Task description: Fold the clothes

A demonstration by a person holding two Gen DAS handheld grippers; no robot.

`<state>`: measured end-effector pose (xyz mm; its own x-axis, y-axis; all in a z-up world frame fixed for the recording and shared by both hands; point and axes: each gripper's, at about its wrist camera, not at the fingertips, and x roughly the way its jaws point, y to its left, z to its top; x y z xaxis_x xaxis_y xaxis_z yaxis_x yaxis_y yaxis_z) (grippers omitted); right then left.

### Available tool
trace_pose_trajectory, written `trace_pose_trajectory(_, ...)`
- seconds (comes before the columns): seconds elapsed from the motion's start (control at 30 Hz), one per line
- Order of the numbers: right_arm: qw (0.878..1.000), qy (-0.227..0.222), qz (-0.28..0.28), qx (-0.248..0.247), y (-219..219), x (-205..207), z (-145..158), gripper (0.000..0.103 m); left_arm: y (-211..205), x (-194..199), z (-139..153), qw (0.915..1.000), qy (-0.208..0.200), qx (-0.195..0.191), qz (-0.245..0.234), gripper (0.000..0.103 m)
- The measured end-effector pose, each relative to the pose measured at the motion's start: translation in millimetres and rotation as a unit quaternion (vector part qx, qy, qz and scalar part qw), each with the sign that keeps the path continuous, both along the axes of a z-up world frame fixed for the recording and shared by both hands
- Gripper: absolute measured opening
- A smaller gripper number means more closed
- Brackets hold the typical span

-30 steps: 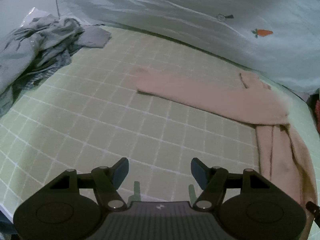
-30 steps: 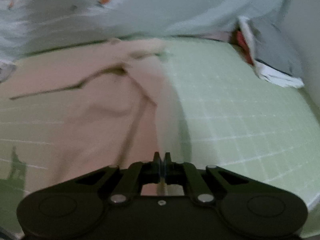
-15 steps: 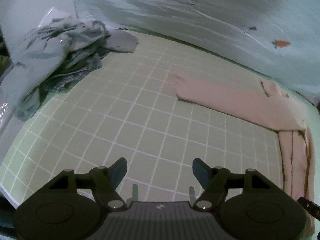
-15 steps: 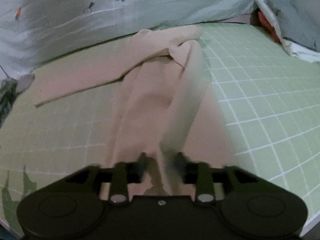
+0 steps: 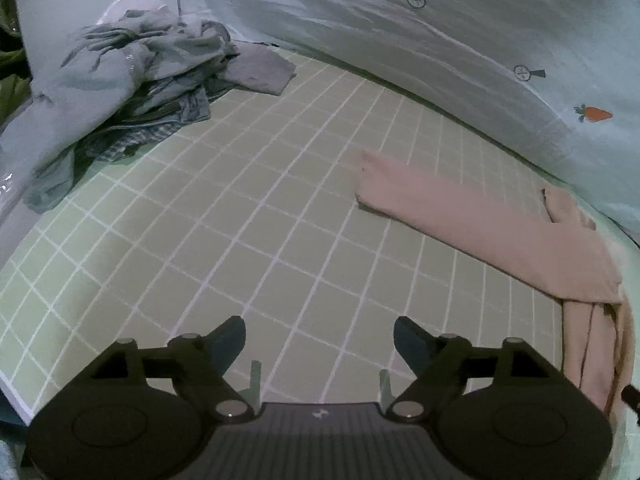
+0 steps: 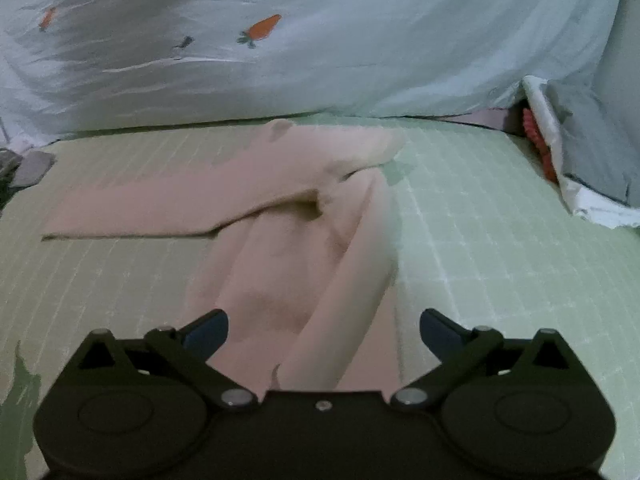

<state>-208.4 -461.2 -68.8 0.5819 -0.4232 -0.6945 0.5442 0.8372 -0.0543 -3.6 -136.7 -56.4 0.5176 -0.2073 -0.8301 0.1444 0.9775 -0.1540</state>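
Note:
A pale pink garment (image 6: 280, 240) lies on the green checked mat (image 6: 480, 240), one sleeve stretched out to the left and a folded strip running toward the camera. My right gripper (image 6: 324, 330) hovers over its near end, jaws opening wide; the strip lies between them, untouched by the pads. In the left wrist view the same pink garment (image 5: 480, 224) lies to the right. My left gripper (image 5: 320, 340) hangs over bare mat (image 5: 240, 240), jaws opening, nothing between them.
A heap of grey and checked clothes (image 5: 128, 80) sits at the mat's far left corner. A light quilt with carrot prints (image 6: 320, 40) borders the far side. A grey and white bundle (image 6: 580, 152) lies at the far right. The mat's near-left edge (image 5: 16, 396) drops off.
My right gripper went from shut on the pink fabric to wide open, letting it drop onto the mat. My left gripper shifted leftward, bringing the grey heap further into view, and spread a little.

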Motion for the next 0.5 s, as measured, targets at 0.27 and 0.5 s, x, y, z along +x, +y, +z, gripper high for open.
trace_pose_trajectory(0.27, 0.999, 0.008, -0.002, -0.04, -39, 53, -4, 0.103, -29, 53, -12, 1.0, -0.003, 0.009, 0.0, 0.083)
trace_pose_trajectory(0.5, 0.996, 0.061, 0.052, -0.048, -64, 111, -18, 0.041, -76, 109, -36, 0.9997, 0.0, 0.015, -0.019, 0.08)
